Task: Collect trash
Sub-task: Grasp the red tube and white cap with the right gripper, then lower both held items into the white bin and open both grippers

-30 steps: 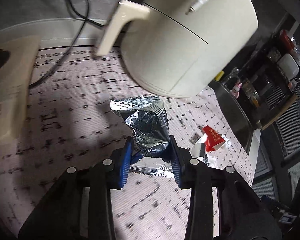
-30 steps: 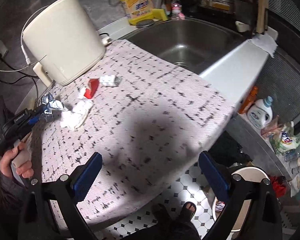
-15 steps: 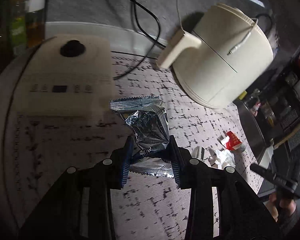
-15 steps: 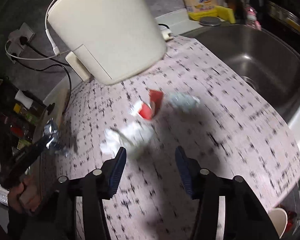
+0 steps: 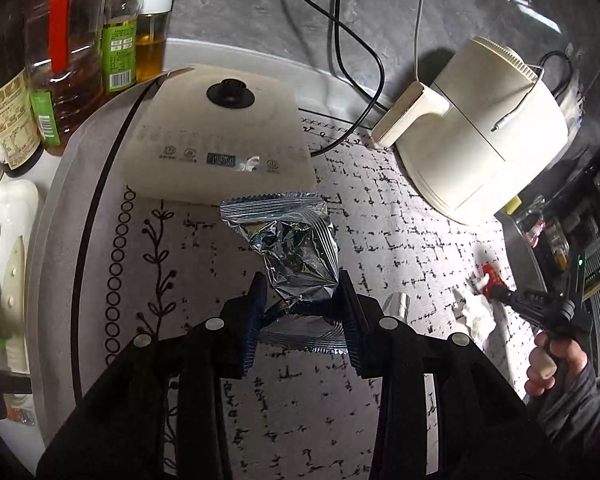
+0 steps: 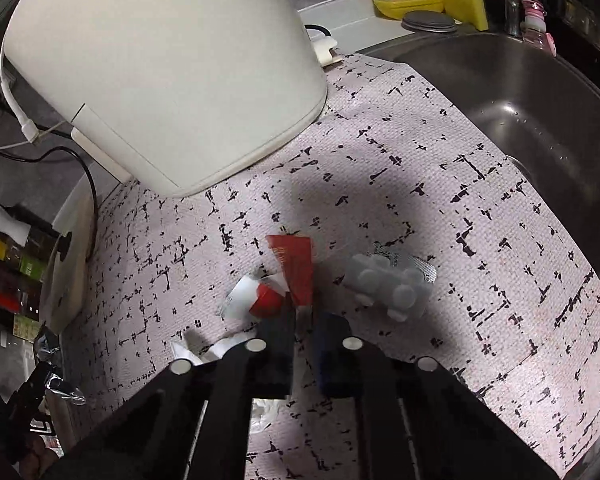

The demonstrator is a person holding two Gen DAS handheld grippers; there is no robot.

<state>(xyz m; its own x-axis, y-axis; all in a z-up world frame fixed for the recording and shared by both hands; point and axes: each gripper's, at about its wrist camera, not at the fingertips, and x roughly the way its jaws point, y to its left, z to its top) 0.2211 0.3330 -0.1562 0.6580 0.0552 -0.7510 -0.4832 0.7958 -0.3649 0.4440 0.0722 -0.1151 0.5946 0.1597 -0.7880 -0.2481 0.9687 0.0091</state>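
Right gripper [image 6: 304, 334] jaws just closing, from wide to nearly together, pinching red wrapper [image 6: 294, 270] on mat in front of white appliance [image 6: 168, 68]. Left gripper [image 5: 302, 312] clamps foil packet [image 5: 290, 252], now further from appliance. Second trash piece likely secured; tissue [image 6: 210, 350], blister pack [image 6: 392, 280] remain.

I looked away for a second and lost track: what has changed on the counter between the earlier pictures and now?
The right tool swung in from the counter's edge to the red wrapper; its jaws have just been closing, and now pinch the wrapper's lower edge. The left tool carried the silver foil packet away from the cream appliance, toward the flat cooker. Unchanged: the foil grip, the blister pack and the crumpled tissue.
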